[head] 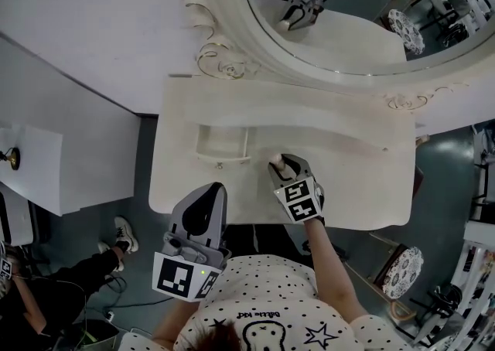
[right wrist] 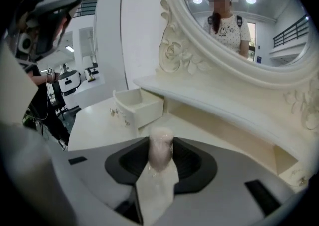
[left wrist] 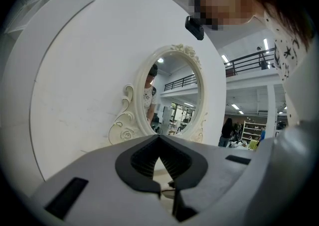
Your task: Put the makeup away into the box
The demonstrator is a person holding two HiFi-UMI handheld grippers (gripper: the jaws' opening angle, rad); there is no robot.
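Now the right gripper [head: 288, 168] holds a pale pink translucent makeup tube [right wrist: 160, 151] between its jaws, over the cream dressing table [head: 356, 191], near the small open white drawer box [right wrist: 137, 103] but apart from it. The left gripper [left wrist: 158, 140] has its jaws together, nothing between them.

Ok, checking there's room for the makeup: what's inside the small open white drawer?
Seen from above, the small open white drawer shows only its bare pale floor, nothing in it. In the right gripper view its front wall covers most of the floor.
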